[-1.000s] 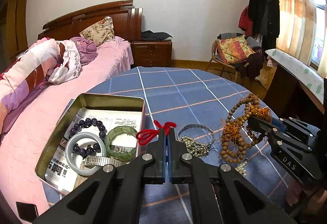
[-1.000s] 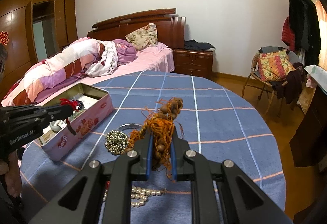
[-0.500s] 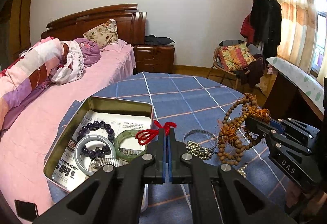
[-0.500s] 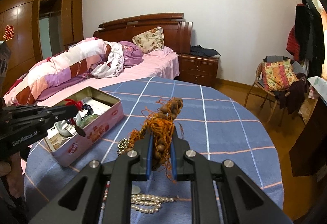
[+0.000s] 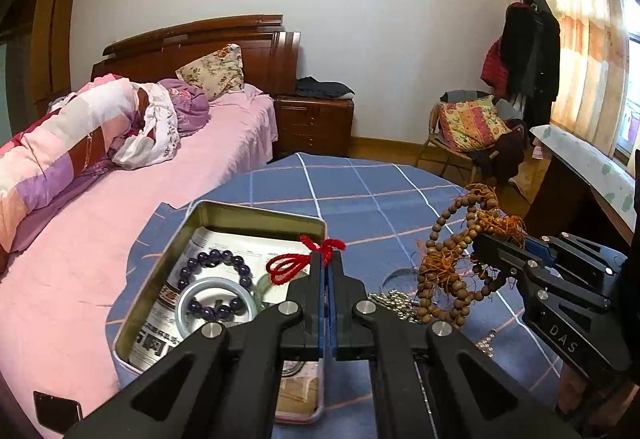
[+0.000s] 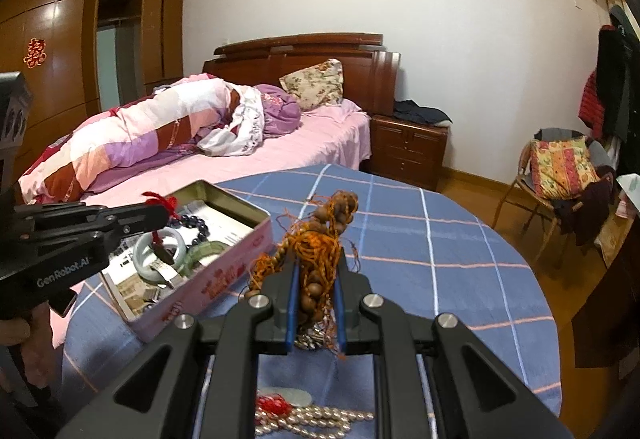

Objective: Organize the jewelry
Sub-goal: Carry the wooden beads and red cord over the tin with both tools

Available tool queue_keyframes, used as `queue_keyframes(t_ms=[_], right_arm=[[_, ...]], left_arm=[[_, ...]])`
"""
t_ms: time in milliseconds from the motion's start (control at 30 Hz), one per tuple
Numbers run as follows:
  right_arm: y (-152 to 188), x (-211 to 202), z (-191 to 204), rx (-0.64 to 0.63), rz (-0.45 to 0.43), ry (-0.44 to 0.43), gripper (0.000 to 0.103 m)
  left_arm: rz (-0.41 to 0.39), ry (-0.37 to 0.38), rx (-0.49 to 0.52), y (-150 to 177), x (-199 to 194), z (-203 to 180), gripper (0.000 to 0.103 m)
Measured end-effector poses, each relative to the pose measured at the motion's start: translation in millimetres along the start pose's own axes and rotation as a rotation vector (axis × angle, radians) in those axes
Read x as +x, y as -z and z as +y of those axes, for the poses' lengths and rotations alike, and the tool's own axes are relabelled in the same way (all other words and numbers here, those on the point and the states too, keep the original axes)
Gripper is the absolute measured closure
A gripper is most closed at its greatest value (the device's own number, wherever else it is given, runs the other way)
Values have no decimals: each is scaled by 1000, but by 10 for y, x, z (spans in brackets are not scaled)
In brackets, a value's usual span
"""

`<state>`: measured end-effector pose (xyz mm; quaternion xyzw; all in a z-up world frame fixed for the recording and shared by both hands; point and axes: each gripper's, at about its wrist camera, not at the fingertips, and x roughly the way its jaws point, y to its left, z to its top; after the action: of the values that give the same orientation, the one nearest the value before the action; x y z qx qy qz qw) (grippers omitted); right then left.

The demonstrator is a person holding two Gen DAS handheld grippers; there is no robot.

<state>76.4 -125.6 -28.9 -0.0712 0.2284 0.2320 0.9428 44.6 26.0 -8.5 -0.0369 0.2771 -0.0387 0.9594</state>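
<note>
My left gripper (image 5: 327, 263) is shut on a red cord (image 5: 297, 265) and holds it above the open pink tin (image 5: 256, 213). In the right wrist view the left gripper (image 6: 160, 215) shows over the tin (image 6: 224, 275). The tin holds a dark bead bracelet (image 5: 212, 259), a pale jade bangle (image 5: 188, 303) and a green bangle (image 6: 202, 251). My right gripper (image 6: 316, 271) is shut on a brown wooden bead necklace with orange tassels (image 6: 316, 239), lifted above the table right of the tin; it also shows in the left wrist view (image 5: 452, 271).
A silver bead chain (image 5: 394, 301) and a pearl strand (image 6: 312, 417) lie on the blue checked tablecloth (image 6: 420, 239). A pink bed (image 5: 120, 215) borders the table on the left. A chair with a cushion (image 6: 560, 175) stands at the right.
Both grippers have risen and shifted left. The left one now hangs the red cord over the tin's right part. The bead necklace has lifted off the table and come nearer the tin.
</note>
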Motion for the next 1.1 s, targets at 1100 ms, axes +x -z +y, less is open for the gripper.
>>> queue_keyframes(t_ms=[1100], right_arm=[[-503,510,669,-73,-30,-139,86]], left_arm=[[-15,-143,-45,-233,133,721,103]])
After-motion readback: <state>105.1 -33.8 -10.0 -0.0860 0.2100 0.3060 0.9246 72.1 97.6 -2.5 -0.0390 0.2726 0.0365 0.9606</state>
